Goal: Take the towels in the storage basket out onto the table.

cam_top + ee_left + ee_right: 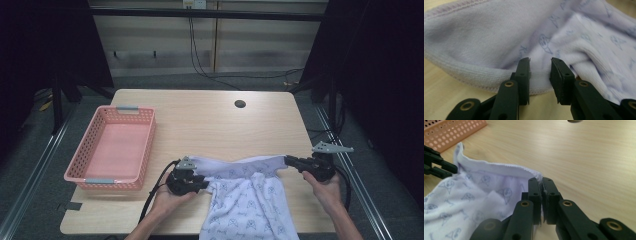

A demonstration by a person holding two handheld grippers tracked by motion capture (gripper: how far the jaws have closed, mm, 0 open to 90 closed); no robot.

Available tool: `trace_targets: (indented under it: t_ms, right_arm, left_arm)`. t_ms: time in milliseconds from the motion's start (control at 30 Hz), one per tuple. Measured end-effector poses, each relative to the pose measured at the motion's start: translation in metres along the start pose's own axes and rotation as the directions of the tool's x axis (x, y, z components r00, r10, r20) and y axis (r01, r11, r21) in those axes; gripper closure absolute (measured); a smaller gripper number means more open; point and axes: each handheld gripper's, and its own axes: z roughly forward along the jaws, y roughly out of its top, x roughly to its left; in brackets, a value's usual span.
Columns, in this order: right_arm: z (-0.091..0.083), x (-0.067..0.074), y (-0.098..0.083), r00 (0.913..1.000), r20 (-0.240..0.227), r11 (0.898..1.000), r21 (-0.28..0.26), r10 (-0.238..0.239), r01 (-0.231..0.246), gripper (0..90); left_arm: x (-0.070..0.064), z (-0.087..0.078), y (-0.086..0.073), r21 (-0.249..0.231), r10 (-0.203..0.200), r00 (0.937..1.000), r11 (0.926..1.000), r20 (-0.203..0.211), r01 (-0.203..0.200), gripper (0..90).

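A white garment printed with small blue figures lies at the near edge of the tabletop, about midway along it, with its lower part hanging over that edge toward the person. Its hemmed upper edge is stretched in a shallow arc between the two tongs. The left tongs, held in the person's left hand, sit at the left end of that hem; in the left gripper view the two black jaws stand a narrow gap apart with the ribbed, stitched hem passing between them, and the pads do not visibly press on the cloth there. The right tongs, held in the right hand near the tabletop's right edge, are closed on the other end of the hem: in the right gripper view the jaws meet with a thin fold of the white edge pinched between the pads, and the cloth runs away from them toward the left tongs farther off. A pink perforated basket with grey handles stands near the left edge of the tabletop, well apart from the garment, and its corner shows beyond the cloth in the right gripper view. A round cable hole lies near the far edge.
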Motion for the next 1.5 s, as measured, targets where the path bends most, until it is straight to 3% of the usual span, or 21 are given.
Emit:
trace_targets:
  t_ms: [100,167,200,267,333,400,433,567,633,733,800,833,967,1067,1100,1133,1267,1400,1433,1467,1500]
  right_arm:
    - [-0.008,-0.003,-0.010,0.9999,0.014,1.000,0.015,0.004,-0.004,86.7]
    - [-0.013,-0.003,-0.016,0.9997,0.025,0.999,0.035,0.002,-0.003,86.7]
    - [-0.015,-0.003,-0.019,0.9995,0.031,0.999,0.046,0.002,-0.003,86.7]
    - [-0.019,-0.003,-0.026,0.9998,0.019,0.999,0.044,0.006,-0.007,86.7]
    - [-0.018,-0.002,-0.028,1.0000,0.004,0.999,0.051,0.005,-0.005,86.6]
    - [-0.014,-0.002,-0.028,1.0000,0.008,0.998,0.061,0.004,-0.004,86.6]
    - [-0.013,-0.002,-0.028,1.0000,0.008,0.998,0.064,0.000,0.000,86.6]
    - [-0.009,-0.001,-0.025,1.0000,0.001,0.998,0.059,-0.003,0.003,86.6]
    - [-0.009,-0.002,-0.024,0.9999,-0.010,0.999,0.051,-0.002,0.002,86.5]
    - [-0.006,-0.003,-0.024,0.9998,-0.019,0.999,0.053,0.002,-0.001,86.4]
    - [-0.006,-0.003,-0.024,0.9998,-0.022,0.999,0.051,0.001,0.000,86.5]
    - [-0.005,-0.003,-0.023,0.9997,-0.024,0.999,0.048,-0.002,0.003,86.4]
    - [-0.005,-0.002,-0.021,0.9994,-0.035,0.999,0.039,-0.003,0.005,86.4]
    - [-0.004,-0.001,-0.020,0.9991,-0.041,0.999,0.039,-0.006,0.008,86.4]
    - [-0.004,-0.001,-0.020,0.9991,-0.043,0.999,0.041,-0.004,0.005,86.4]
    - [-0.004,0.000,-0.020,0.9990,-0.045,0.999,0.042,-0.005,0.007,86.5]
    - [-0.005,0.001,-0.019,0.9987,-0.050,0.999,0.040,-0.007,0.009,86.5]
    - [-0.014,0.003,-0.009,0.9982,-0.059,1.000,-0.004,-0.012,0.012,86.5]
    - [-0.014,0.003,-0.009,0.9982,-0.059,1.000,-0.004,-0.012,0.012,86.5]
    - [-0.017,0.007,-0.001,0.9976,-0.065,0.999,-0.028,-0.022,0.021,86.5]
    - [-0.017,0.007,-0.001,0.9976,-0.065,0.999,-0.028,-0.022,0.021,86.5]
  left_arm:
    - [-0.016,-0.007,-0.006,0.051,0.041,0.9984,0.9978,0.040,-0.043,69.4]
    - [-0.022,-0.010,-0.010,0.064,0.031,0.9935,0.9972,0.109,-0.038,69.4]
    - [-0.026,-0.013,-0.012,0.072,0.041,0.9930,0.9962,0.111,-0.049,69.7]
    - [-0.028,-0.017,-0.015,0.060,0.015,0.9881,0.9979,0.153,-0.024,67.5]
    - [-0.021,-0.022,-0.013,0.042,0.005,0.9919,0.9990,0.127,-0.010,65.3]
    - [-0.008,-0.030,-0.009,-0.016,-0.031,0.9931,0.9993,0.113,0.033,64.6]
    - [0.000,-0.035,-0.007,-0.053,-0.058,0.9940,0.9966,0.092,0.064,64.9]
    - [0.023,-0.043,-0.002,-0.110,-0.108,0.9940,0.9879,0.015,0.109,67.4]
    - [0.031,-0.039,-0.002,-0.096,-0.121,0.9924,0.9883,-0.023,0.119,67.1]
    - [0.037,-0.030,-0.004,-0.083,-0.151,0.9882,0.9855,-0.029,0.148,61.0]
    - [0.039,-0.027,-0.004,-0.080,-0.155,0.9877,0.9850,-0.022,0.153,55.2]
    - [0.038,-0.022,-0.002,-0.067,-0.145,0.9880,0.9877,-0.053,0.142,53.0]
    - [0.036,-0.015,-0.003,-0.045,-0.152,0.9859,0.9878,-0.071,0.149,50.3]
    - [0.031,-0.012,-0.003,-0.026,-0.114,0.9901,0.9934,-0.082,0.112,61.2]
    - [0.031,-0.012,-0.003,-0.026,-0.114,0.9901,0.9934,-0.082,0.112,72.2]
    - [0.028,-0.009,-0.004,-0.015,-0.080,0.9938,0.9967,-0.077,0.079,82.4]
    - [0.028,-0.011,-0.003,-0.024,-0.092,0.9939,0.9956,-0.060,0.090,87.3]
    - [0.035,-0.044,0.008,-0.169,-0.133,0.9900,0.9780,-0.048,0.123,87.7]
    - [0.035,-0.044,0.008,-0.169,-0.133,0.9900,0.9780,-0.048,0.123,87.8]
    - [0.037,-0.061,0.016,-0.243,-0.149,0.9880,0.9605,-0.038,0.136,87.8]
    - [0.037,-0.061,0.016,-0.243,-0.149,0.9880,0.9605,-0.038,0.136,87.9]
